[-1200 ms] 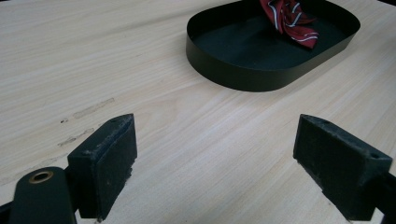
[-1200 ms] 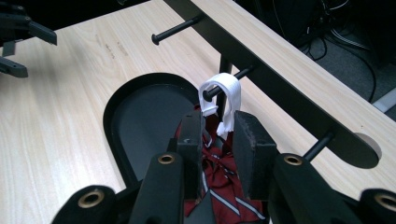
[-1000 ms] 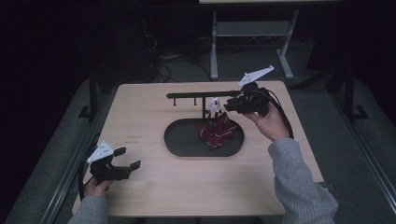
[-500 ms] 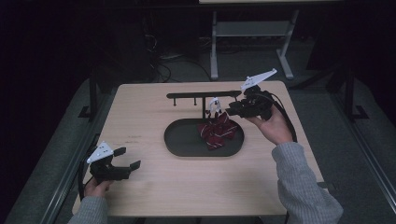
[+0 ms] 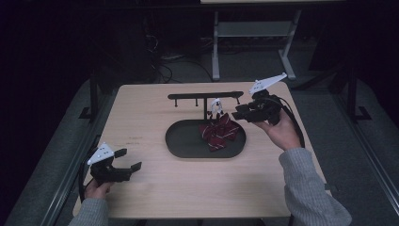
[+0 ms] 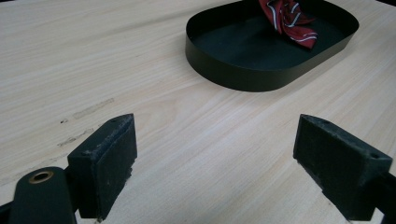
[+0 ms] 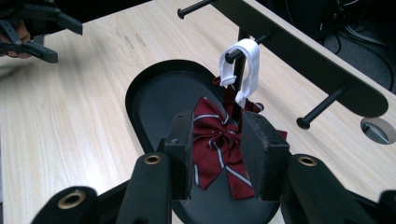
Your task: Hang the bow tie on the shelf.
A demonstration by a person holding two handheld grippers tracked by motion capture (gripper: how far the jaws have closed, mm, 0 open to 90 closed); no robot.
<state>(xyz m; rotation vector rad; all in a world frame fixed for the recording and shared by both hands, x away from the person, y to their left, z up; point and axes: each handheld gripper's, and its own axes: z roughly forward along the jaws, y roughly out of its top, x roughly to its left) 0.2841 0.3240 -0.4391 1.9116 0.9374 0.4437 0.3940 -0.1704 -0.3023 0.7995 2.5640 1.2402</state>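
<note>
Presently, the desk [image 5: 155, 193] carries a black oval tray [image 5: 181, 141] near its middle, and behind the tray, toward the far edge, a black rack [image 5: 204, 96] with a crossbar and pegs stands on one post. The red striped bow tie [image 5: 219, 133] sits at the right end of the tray, beside the post; it hangs by a white hook [image 7: 243, 65] looped over one peg of the rack, and whether its lower folds rest on the tray floor I cannot tell.

My right gripper [image 5: 239, 114] is held above the desk toward the far right corner, just right of the bow tie, jaws pointing at it. Its jaws have just been opening and now stand partly apart. In the right gripper view the bow tie shows between the two pads [image 7: 180, 154], farther off than they are, and they do not press on it; nothing is held.

My left gripper [image 5: 129, 160] rests low near the front left corner of the desk, well apart from the tray. Its jaws stand wide, with bare wood between them.
</note>
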